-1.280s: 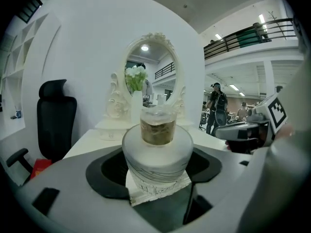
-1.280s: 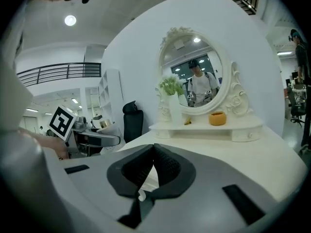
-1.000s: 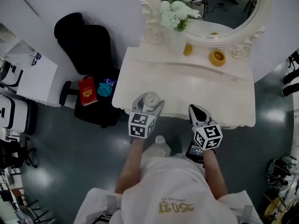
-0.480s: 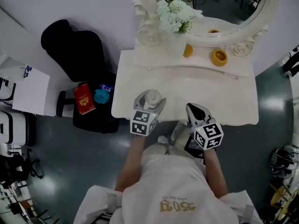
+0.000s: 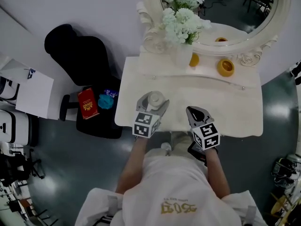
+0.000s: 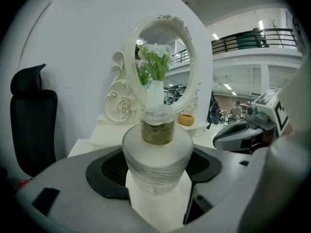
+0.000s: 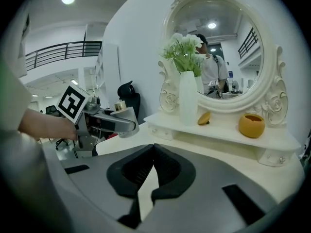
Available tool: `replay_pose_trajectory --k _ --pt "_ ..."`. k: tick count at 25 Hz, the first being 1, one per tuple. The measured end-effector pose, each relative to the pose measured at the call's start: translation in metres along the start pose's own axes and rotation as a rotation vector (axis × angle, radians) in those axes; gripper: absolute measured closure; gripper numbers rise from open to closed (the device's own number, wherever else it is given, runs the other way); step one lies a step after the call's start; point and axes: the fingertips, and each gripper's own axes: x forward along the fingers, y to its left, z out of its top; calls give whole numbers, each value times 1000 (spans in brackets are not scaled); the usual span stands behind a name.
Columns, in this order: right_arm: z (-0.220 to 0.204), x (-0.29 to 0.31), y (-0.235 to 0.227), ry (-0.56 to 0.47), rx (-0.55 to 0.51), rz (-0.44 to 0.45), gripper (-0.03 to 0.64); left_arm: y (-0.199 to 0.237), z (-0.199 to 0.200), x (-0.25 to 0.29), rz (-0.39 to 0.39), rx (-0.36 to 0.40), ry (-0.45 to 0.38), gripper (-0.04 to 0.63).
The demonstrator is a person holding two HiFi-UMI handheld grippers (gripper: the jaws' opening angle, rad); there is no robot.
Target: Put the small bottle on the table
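Observation:
The small bottle (image 6: pixel 156 149), frosted glass with a clear cap over amber contents, stands upright between the jaws of my left gripper (image 5: pixel 151 102), which is shut on it. In the head view the bottle (image 5: pixel 154 98) is held over the near left part of the white dressing table (image 5: pixel 230 112). In the right gripper view the bottle (image 7: pixel 119 105) shows at the left, held above the tabletop. My right gripper (image 5: pixel 195 112) is over the table's front edge; its jaws meet at the tips with nothing between them (image 7: pixel 151 152).
On the table's raised back shelf stand a white vase of flowers (image 5: pixel 182 54), a yellow piece (image 5: pixel 194 59) and an orange bowl (image 5: pixel 225 67), under an oval mirror (image 5: pixel 237 13). A black chair (image 5: pixel 80 55) with a red book (image 5: pixel 86 103) is left of the table.
Both grippers have moved slightly forward over the table, the left one carrying the bottle. The view has shifted a little.

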Motion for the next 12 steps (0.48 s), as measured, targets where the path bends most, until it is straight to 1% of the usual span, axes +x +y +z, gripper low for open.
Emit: replay_pose_trajectory --k 3,6,8,12 --pt "3 8 -8 -13 11 -11 603 3 -1 8 -1 9 12 247" --pt "1 16 -15 -15 30 1 603 8 -11 19 8 -8 37 247" --pt "-5 21 -20 1 53 12 603 12 -20 27 15 -19 59 247" --pt "-21 31 -27 41 66 17 603 20 -37 42 23 -29 93 247"
